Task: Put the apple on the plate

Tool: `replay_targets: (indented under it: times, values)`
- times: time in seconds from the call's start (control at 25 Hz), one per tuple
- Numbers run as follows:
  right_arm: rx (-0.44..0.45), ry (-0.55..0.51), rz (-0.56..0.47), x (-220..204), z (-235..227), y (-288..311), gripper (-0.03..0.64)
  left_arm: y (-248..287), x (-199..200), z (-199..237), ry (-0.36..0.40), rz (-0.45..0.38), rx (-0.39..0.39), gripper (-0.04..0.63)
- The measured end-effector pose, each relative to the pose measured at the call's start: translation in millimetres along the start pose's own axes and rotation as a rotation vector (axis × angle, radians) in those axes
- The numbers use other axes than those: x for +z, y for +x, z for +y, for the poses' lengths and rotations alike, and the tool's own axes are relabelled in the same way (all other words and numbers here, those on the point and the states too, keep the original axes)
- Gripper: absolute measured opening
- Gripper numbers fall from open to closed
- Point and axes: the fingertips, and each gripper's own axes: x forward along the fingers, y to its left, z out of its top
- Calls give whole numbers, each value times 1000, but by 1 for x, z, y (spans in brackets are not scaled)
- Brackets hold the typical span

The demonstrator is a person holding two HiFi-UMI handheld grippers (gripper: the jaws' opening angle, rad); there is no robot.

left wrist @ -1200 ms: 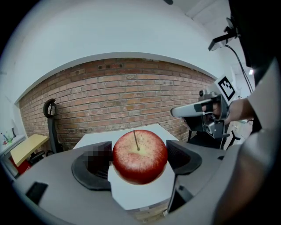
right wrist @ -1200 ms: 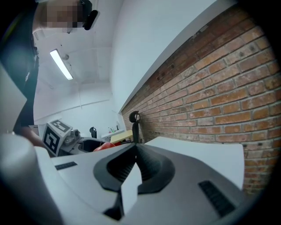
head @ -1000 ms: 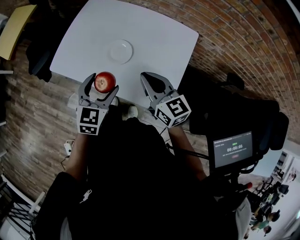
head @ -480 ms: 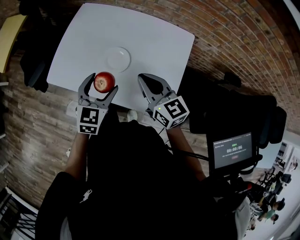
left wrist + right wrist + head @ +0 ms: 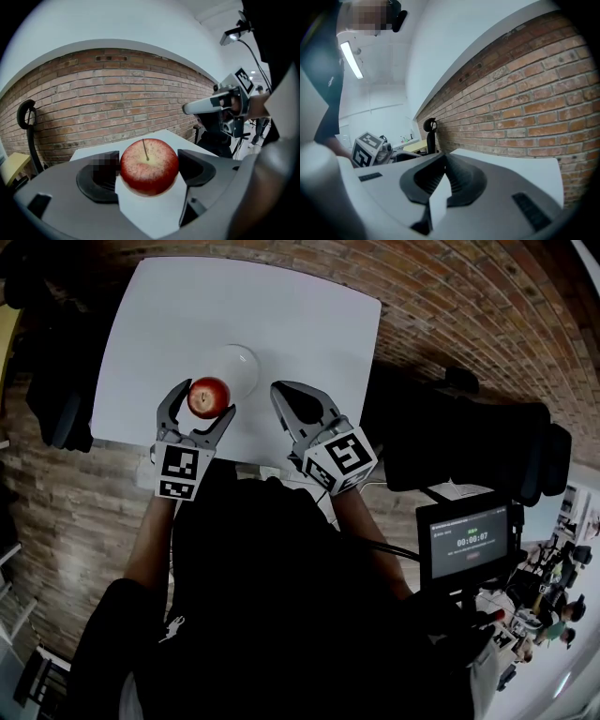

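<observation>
A red apple (image 5: 208, 397) is gripped between the two fingers of my left gripper (image 5: 207, 399), which is shut on it above the white table (image 5: 309, 315). From the head view the apple overlaps the near left rim of the small white plate (image 5: 240, 362). In the left gripper view the apple (image 5: 149, 165) sits stem up between the dark pads, with the table top beyond it. My right gripper (image 5: 284, 392) hovers just right of the plate, over the table's near edge. Its jaws meet at the tips (image 5: 442, 158) with nothing between them.
The table stands on a brick-patterned floor with a brick wall (image 5: 117, 98) behind it. A black chair (image 5: 56, 399) is at the table's left and a dark chair (image 5: 469, 451) at its right. A small screen (image 5: 472, 540) glows at the lower right.
Both grippers have moved forward over the table. The apple, held the whole time, has gone from short of the table's near edge to the plate's near rim.
</observation>
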Motion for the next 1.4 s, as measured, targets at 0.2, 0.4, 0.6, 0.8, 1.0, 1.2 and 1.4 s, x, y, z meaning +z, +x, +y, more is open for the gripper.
replay_targets:
  times: [0.2,0.4,0.6,0.8,1.0,1.2,1.4]
  values:
    - [-70,11,12,-1,10,15,3,10,-15,12,46,26,-98,394]
    - [-117,46,32,-13,-8,22,3,48,-25,11,79,55,-168,394]
    - [-151,69,52,-24,-16,25,3,73,-38,14,107,77,-194,394]
    - [-170,83,62,-31,-22,28,3,90,-56,13,127,98,-204,394]
    - [-177,85,90,-40,-24,32,4,101,-68,11,148,111,-214,394]
    - [-175,83,102,-40,-24,34,4,106,-71,11,139,115,-218,394]
    - [-187,93,109,-44,-27,32,3,111,-74,11,148,124,-219,394]
